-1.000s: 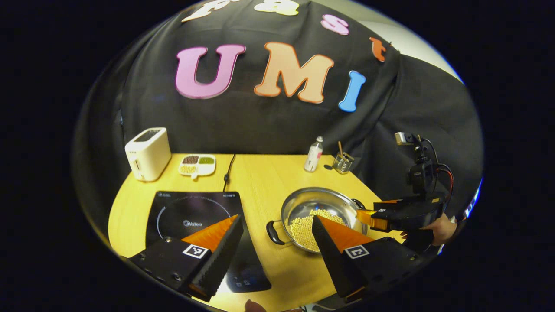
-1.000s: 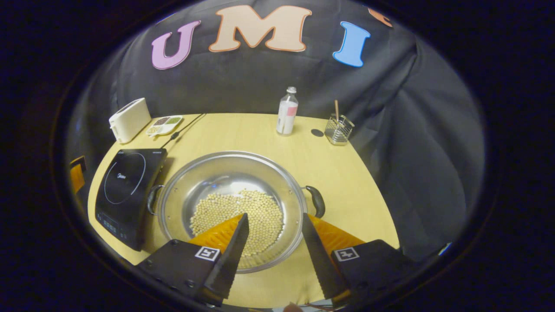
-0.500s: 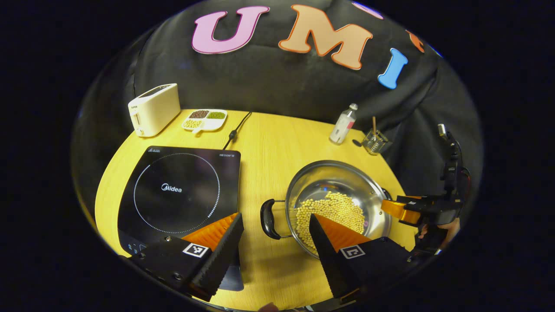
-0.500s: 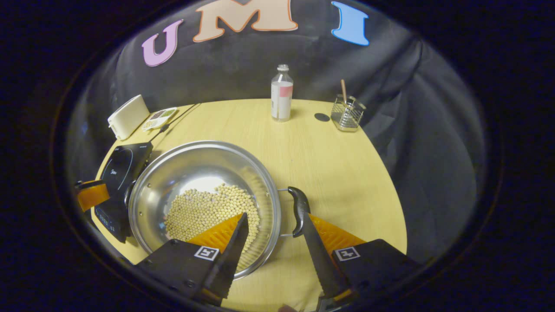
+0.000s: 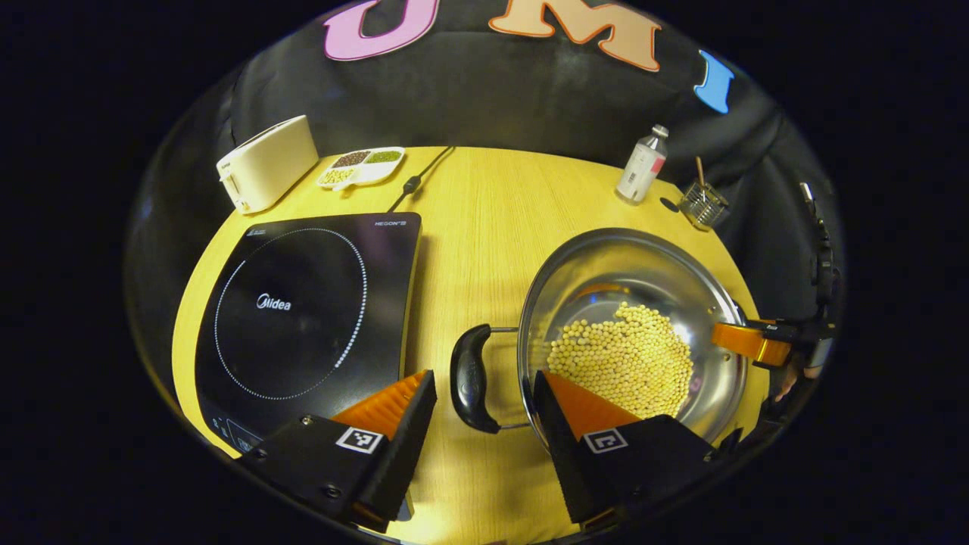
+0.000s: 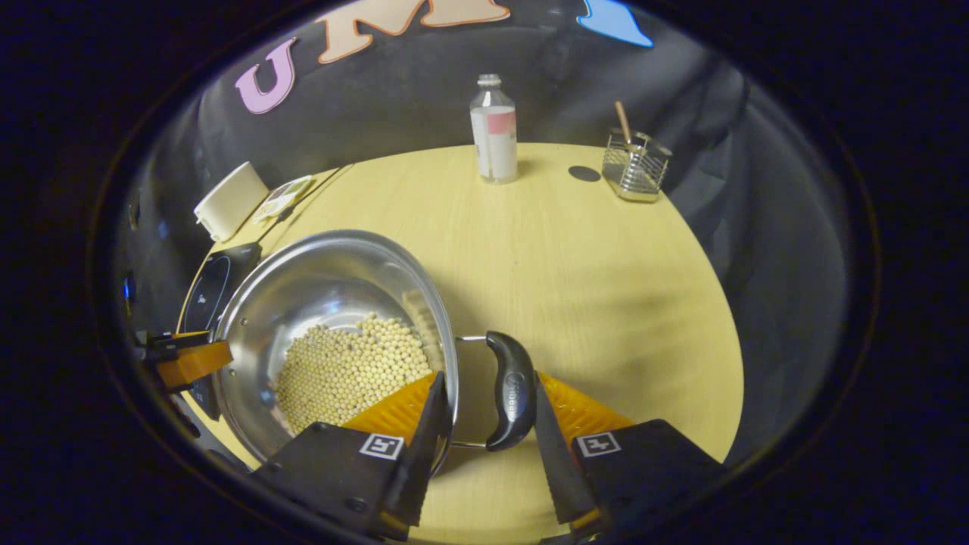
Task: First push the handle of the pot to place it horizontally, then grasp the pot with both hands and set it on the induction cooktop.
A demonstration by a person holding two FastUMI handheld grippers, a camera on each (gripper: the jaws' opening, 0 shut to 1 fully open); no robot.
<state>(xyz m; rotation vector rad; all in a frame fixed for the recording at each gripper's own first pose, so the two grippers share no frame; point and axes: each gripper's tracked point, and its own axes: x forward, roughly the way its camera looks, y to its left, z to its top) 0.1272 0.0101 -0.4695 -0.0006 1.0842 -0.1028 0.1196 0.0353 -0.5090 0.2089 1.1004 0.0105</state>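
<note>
A steel pot (image 5: 628, 280) holding pale beans (image 5: 621, 359) stands on the wooden table (image 5: 477, 227), right of the black induction cooktop (image 5: 303, 303). Its handles point sideways. The pot's left black handle (image 5: 471, 376) lies between the fingers of my left gripper (image 5: 483, 386), which is open around it. In the right gripper view the pot (image 6: 318, 288) sits at the left, and its other black handle (image 6: 511, 390) lies between the fingers of my right gripper (image 6: 489, 386), also open. The right gripper (image 5: 746, 341) appears at the pot's far rim in the left gripper view. The left gripper (image 6: 185, 359) appears beyond the pot.
At the table's back stand a cream toaster (image 5: 265, 163), a divided dish of grains (image 5: 362, 165), a small bottle (image 6: 493, 140) and a wire holder with a stick (image 6: 634, 163). The cooktop's cable (image 5: 412, 182) runs toward the back edge. Bare table lies right of the pot.
Both grippers have come down and forward to the pot. Each handle, earlier ahead of the fingertips, now lies between the open fingers. The pot has stayed in place.
</note>
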